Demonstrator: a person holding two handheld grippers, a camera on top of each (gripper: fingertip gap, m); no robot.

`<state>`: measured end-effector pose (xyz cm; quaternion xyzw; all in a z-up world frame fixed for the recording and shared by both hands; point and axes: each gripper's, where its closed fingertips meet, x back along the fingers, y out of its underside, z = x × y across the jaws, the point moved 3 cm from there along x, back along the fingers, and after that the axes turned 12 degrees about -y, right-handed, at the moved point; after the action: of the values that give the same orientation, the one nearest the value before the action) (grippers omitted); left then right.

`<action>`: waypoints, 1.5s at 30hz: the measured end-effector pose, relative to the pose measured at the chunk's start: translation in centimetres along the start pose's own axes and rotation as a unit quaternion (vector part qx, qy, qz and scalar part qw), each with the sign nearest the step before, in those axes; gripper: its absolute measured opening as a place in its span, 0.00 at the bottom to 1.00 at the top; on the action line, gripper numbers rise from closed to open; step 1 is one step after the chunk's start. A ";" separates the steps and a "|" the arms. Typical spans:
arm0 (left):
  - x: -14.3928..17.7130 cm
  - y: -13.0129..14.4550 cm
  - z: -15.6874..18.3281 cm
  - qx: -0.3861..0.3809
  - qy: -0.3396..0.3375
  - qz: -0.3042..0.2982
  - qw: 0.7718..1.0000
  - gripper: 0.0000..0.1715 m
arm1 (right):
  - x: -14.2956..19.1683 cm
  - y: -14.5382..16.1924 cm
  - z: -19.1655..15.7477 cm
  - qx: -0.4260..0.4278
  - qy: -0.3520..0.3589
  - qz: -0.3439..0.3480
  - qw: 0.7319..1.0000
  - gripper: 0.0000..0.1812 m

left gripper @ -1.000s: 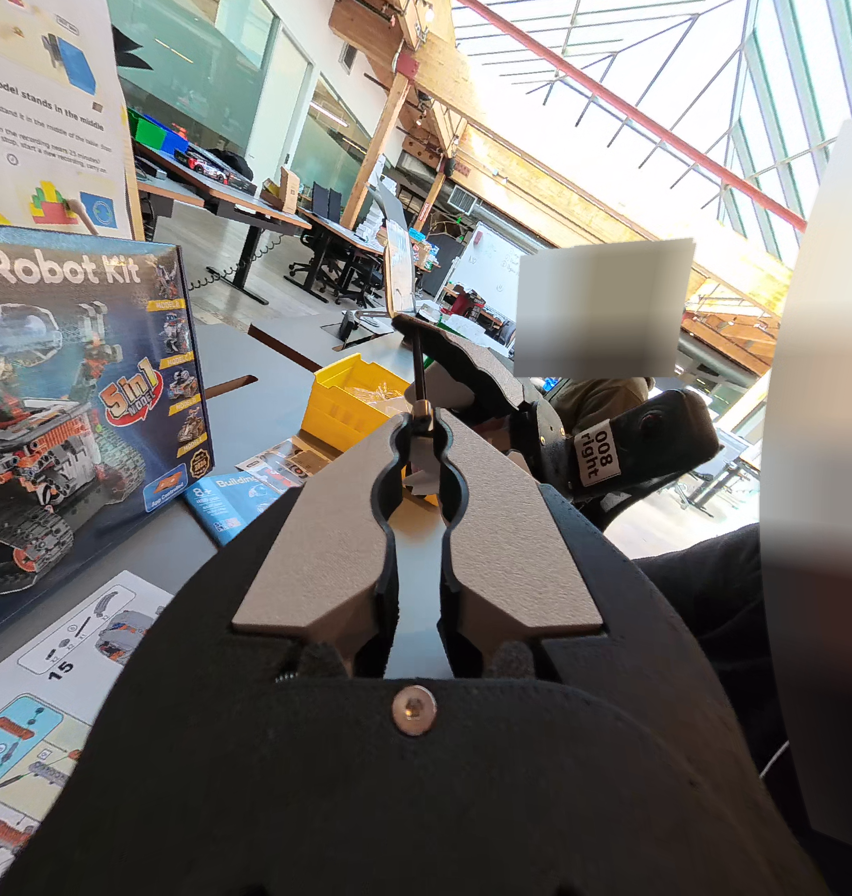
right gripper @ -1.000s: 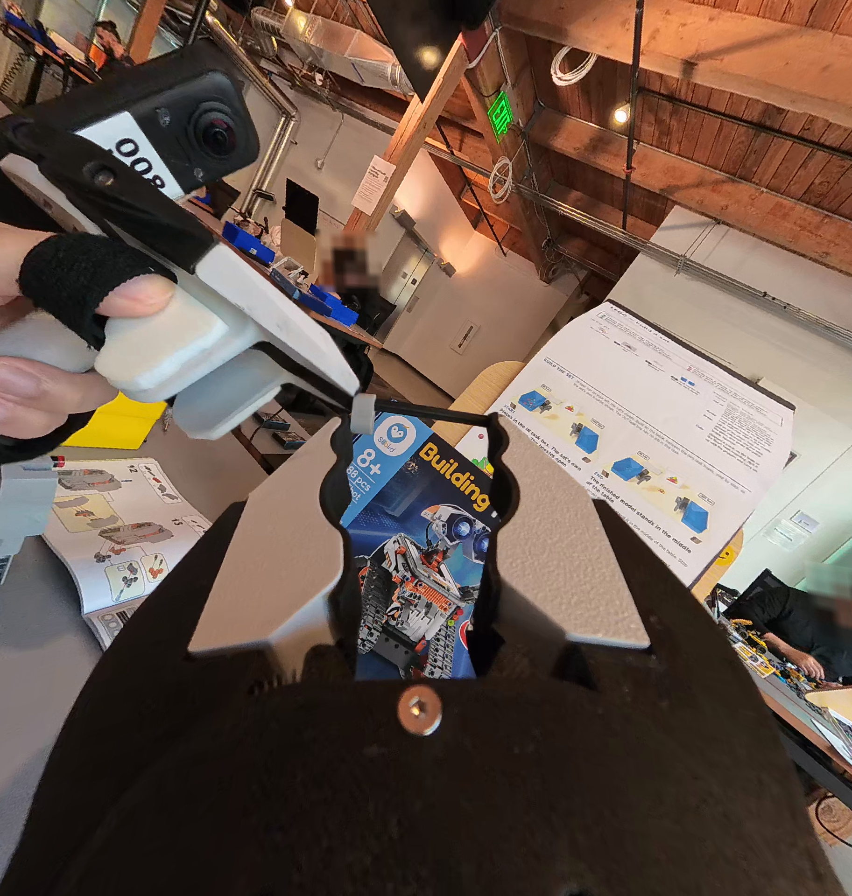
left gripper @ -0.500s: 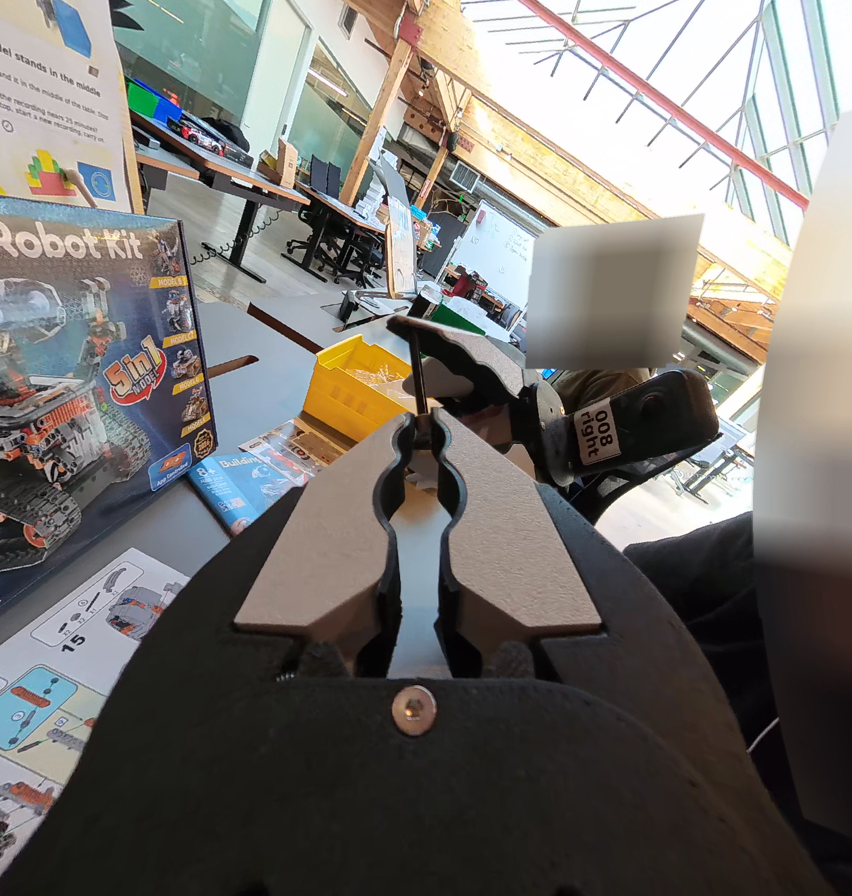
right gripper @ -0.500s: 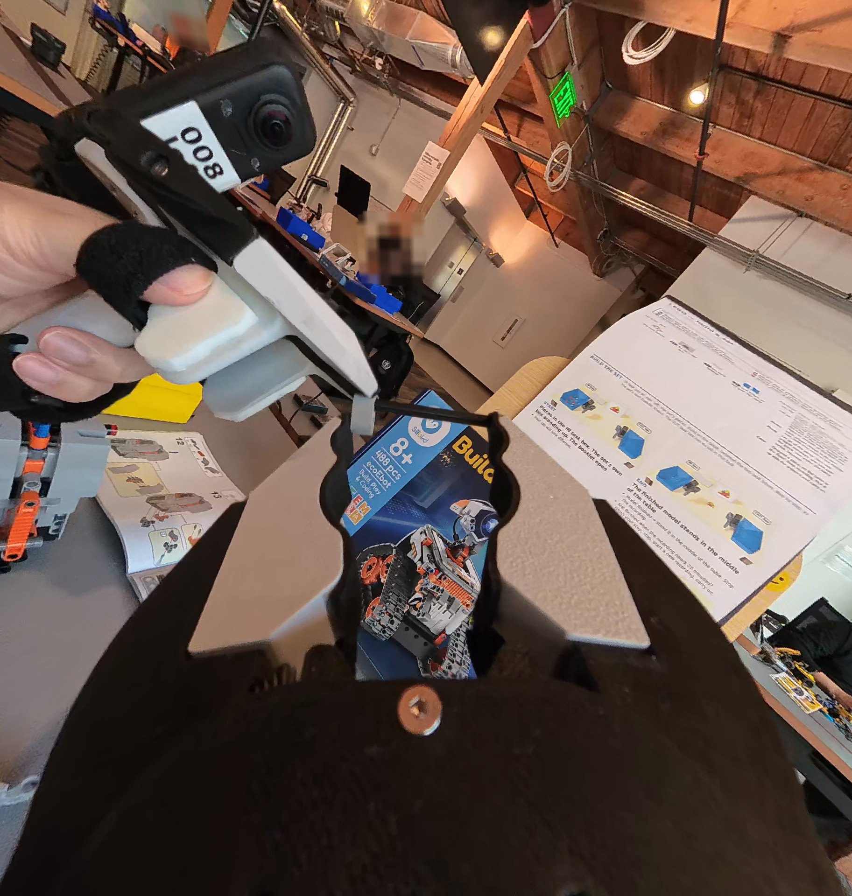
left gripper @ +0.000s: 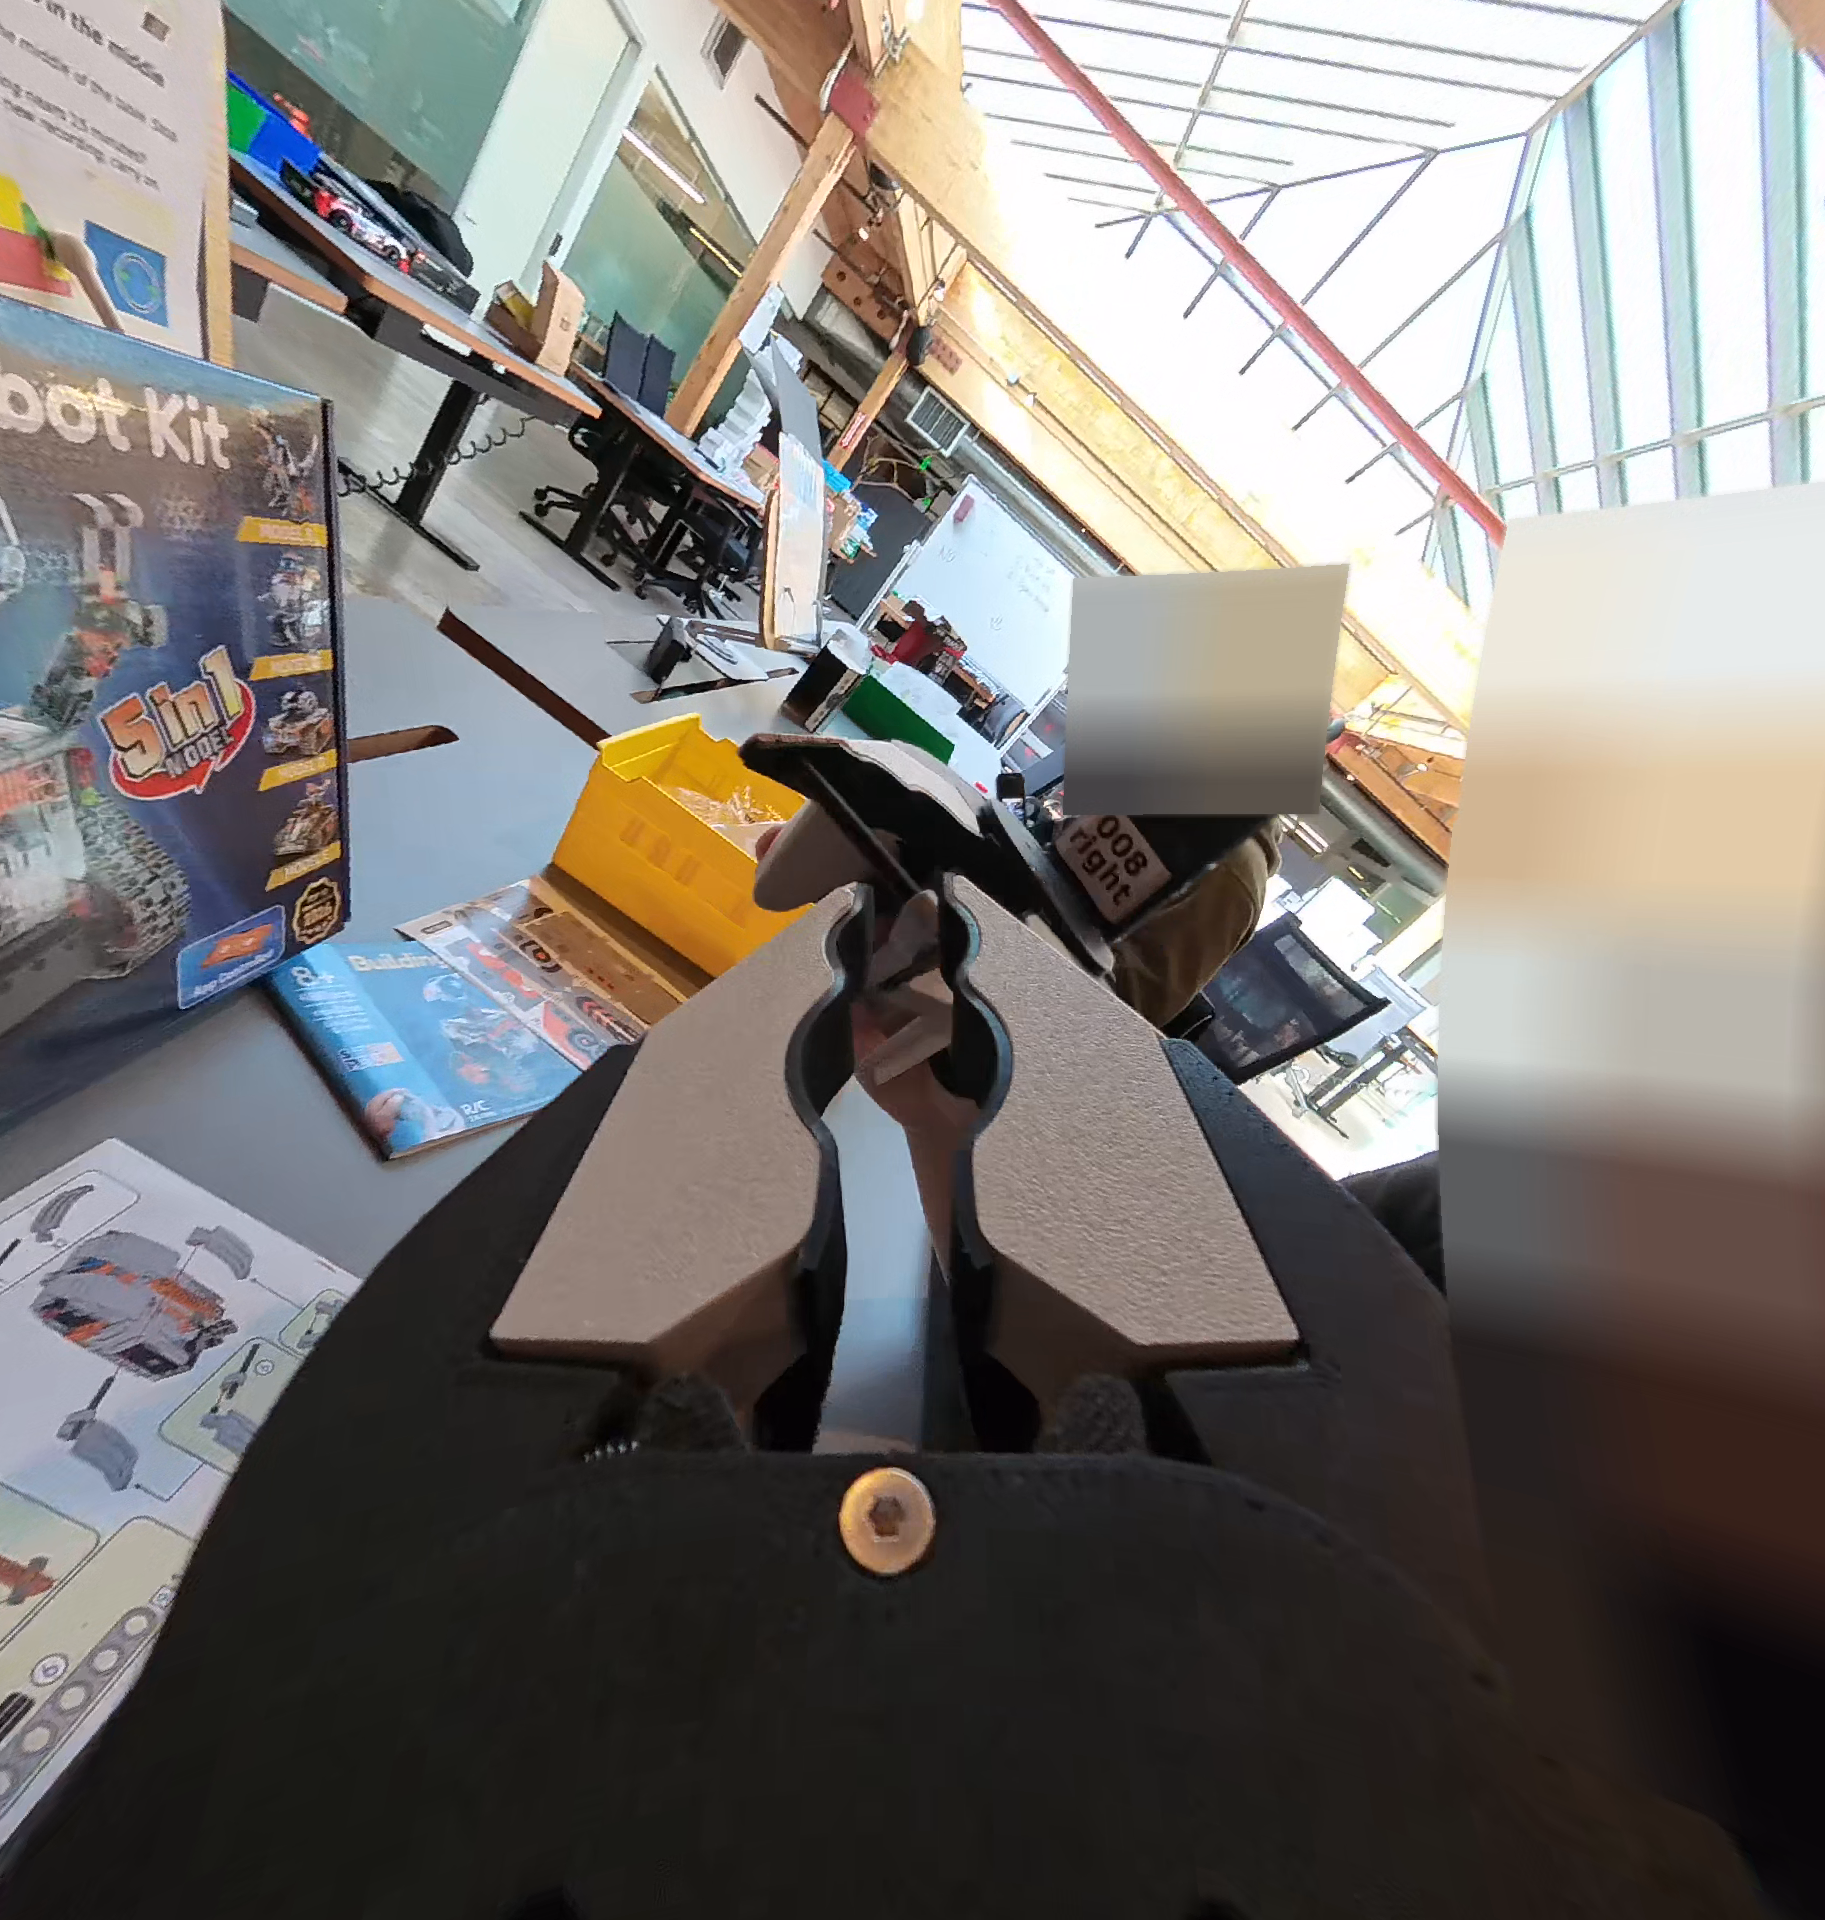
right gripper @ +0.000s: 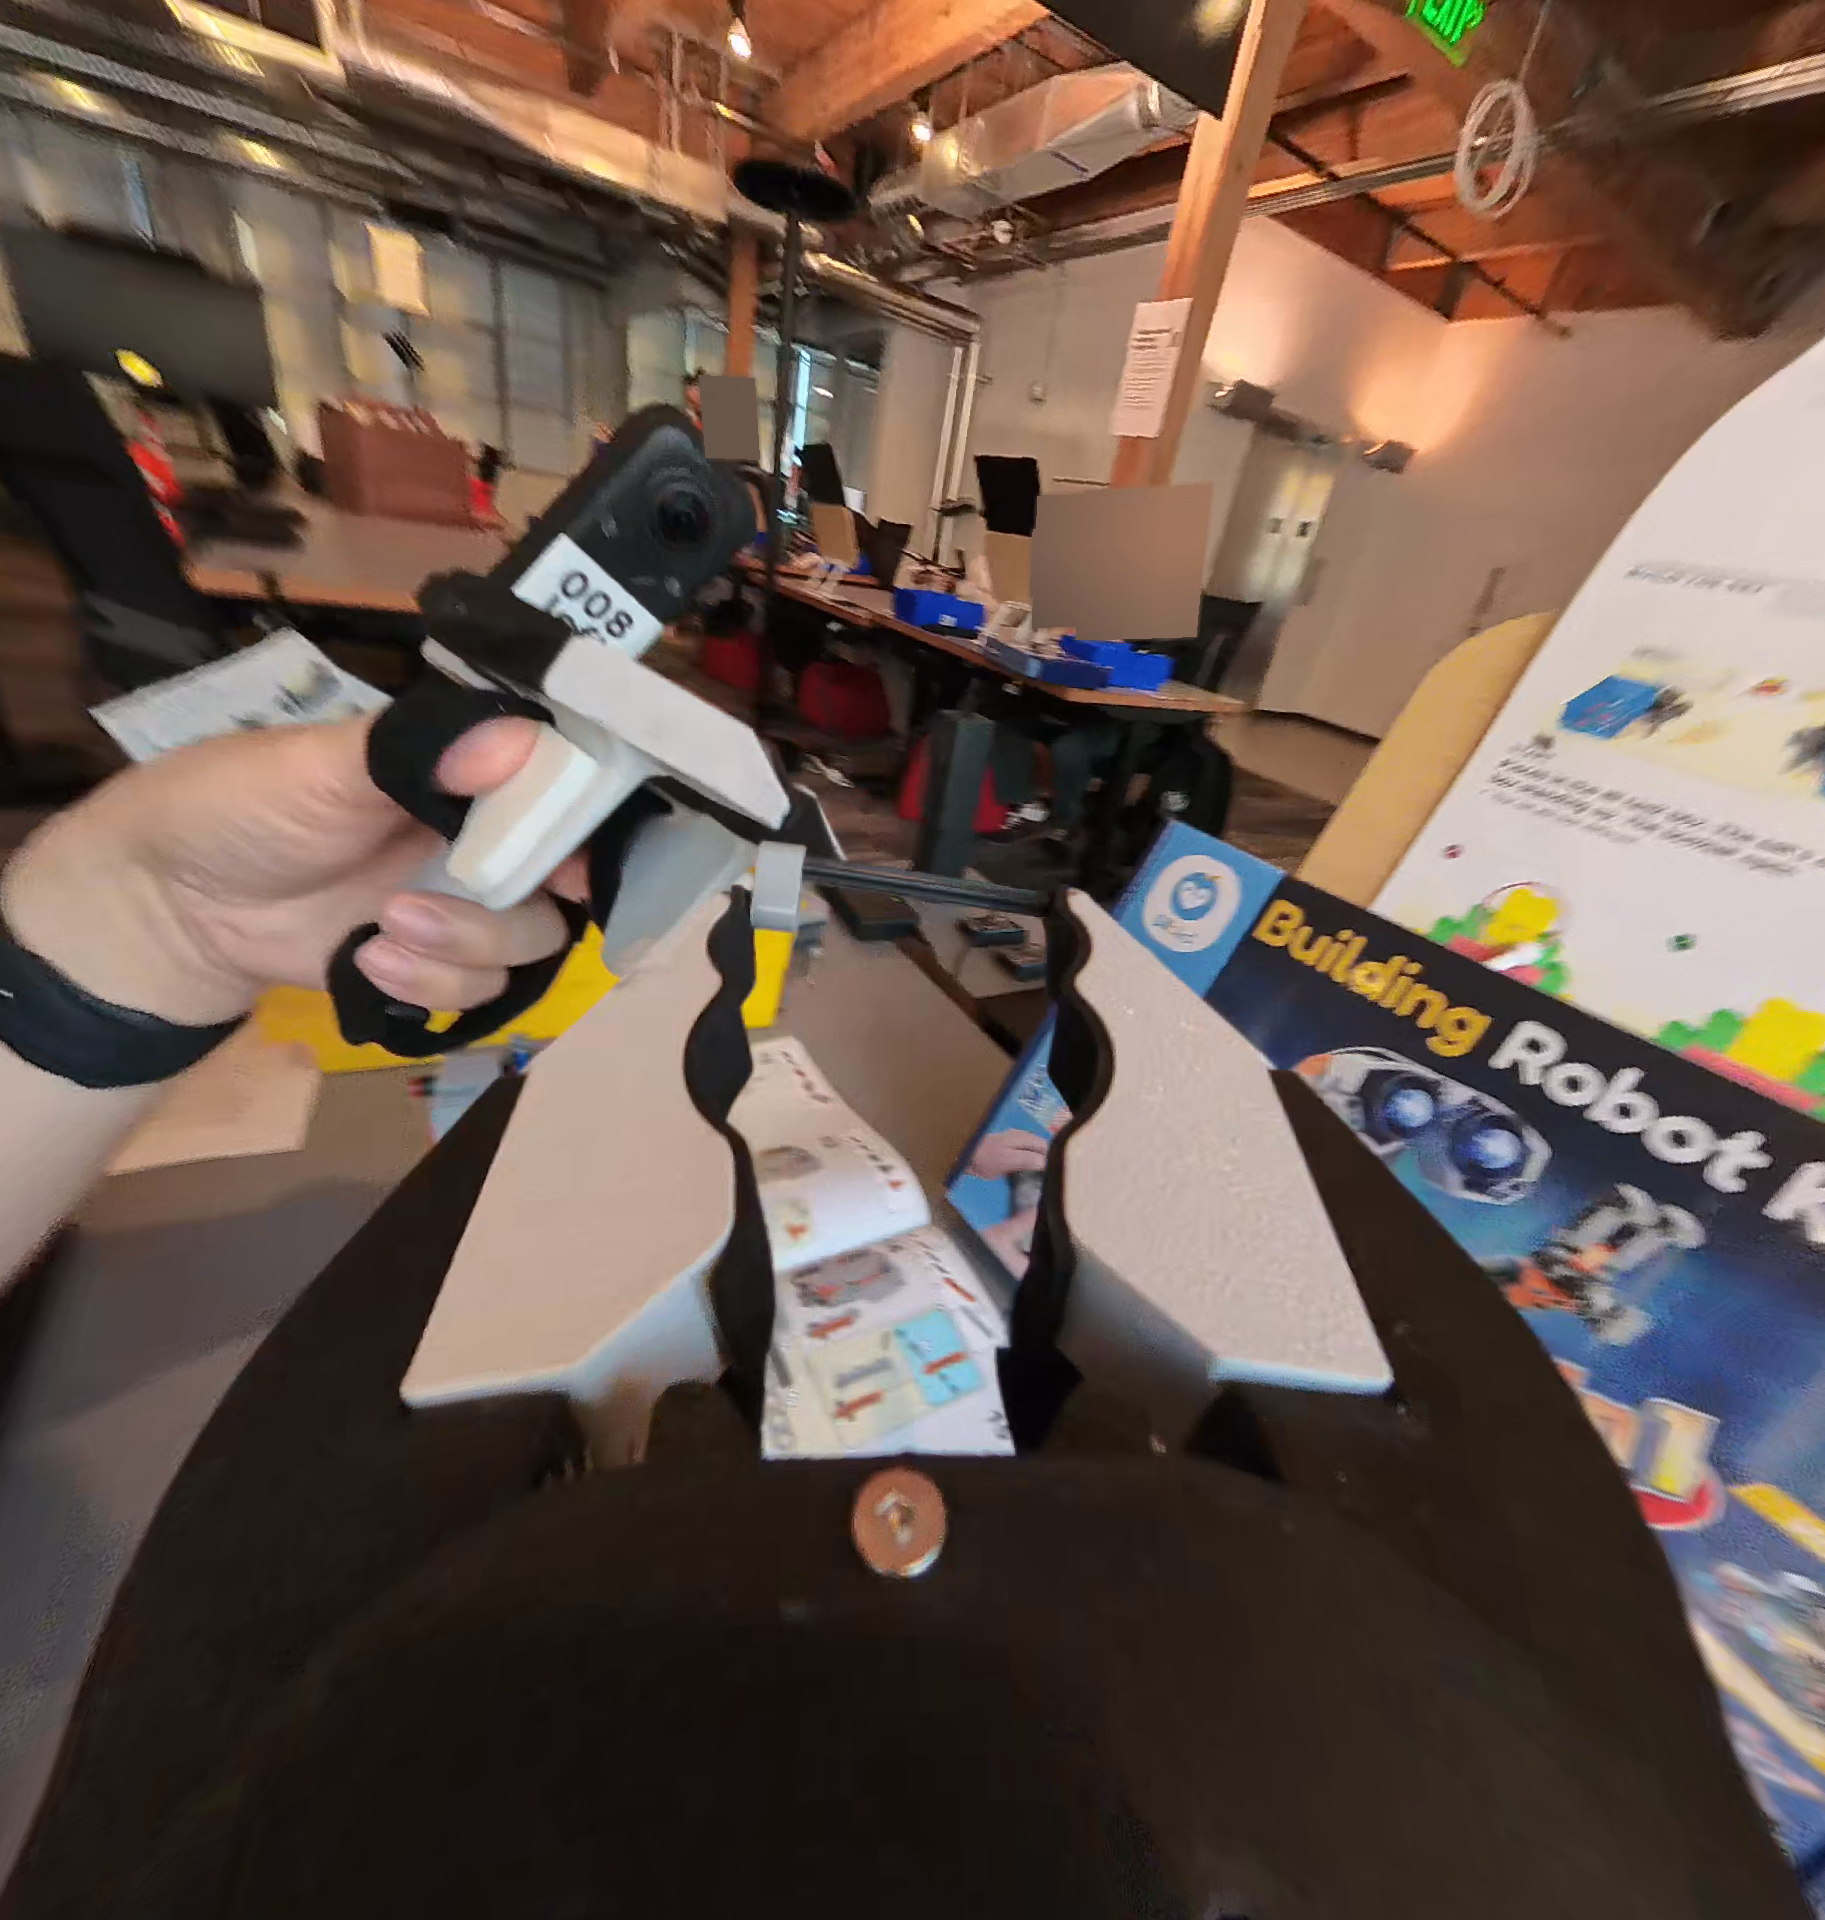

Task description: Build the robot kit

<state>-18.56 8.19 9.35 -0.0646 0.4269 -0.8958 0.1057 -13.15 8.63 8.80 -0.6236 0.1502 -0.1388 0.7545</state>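
My right gripper (right gripper: 903, 904) is shut on a thin black axle (right gripper: 929, 883), holding it end to end between its fingertips. A small grey connector (right gripper: 779, 885) sits on the axle's left end. My left gripper (left gripper: 906, 909) is shut on that grey connector (left gripper: 916, 935), and the axle (left gripper: 856, 831) slants up and left from its tips. The right gripper (left gripper: 887, 790) shows just beyond it. In the right wrist view the left gripper (right gripper: 762, 821), held by a hand (right gripper: 243, 862), meets the connector from the upper left. Both are held above the table.
A blue robot kit box (left gripper: 139, 675) stands at the left, also in the right wrist view (right gripper: 1510, 1143). A yellow bin (left gripper: 669, 831), a small blue booklet (left gripper: 409, 1029) and an open instruction booklet (left gripper: 108, 1330) lie on the grey table (left gripper: 440, 810). A white poster board (right gripper: 1666, 748) stands behind the box. Left and right tips are no more than a few centimetres apart.
Both grippers have swung and tipped together, still joined at the axle. The right wrist view now looks lower, toward the table and booklet. The axle leans more to the left in the left wrist view.
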 end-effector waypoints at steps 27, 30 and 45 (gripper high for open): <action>-0.9 1.2 -1.5 -0.057 -0.079 -0.046 0.994 0.03 | -0.2 0.7 0.2 0.164 0.073 -0.093 0.979 0.30; -0.9 1.2 -1.5 -0.063 -0.085 -0.041 0.994 0.03 | -0.2 0.6 0.3 0.156 0.084 -0.093 0.980 0.29; -1.2 1.9 -1.8 -0.065 -0.092 -0.067 0.991 0.03 | -0.2 1.0 -0.2 0.240 0.089 -0.123 0.959 0.29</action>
<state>-17.53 8.66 6.68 -0.1824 0.4675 -0.8613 0.0800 -13.40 8.69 7.79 -0.4227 0.1011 -0.3170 0.8430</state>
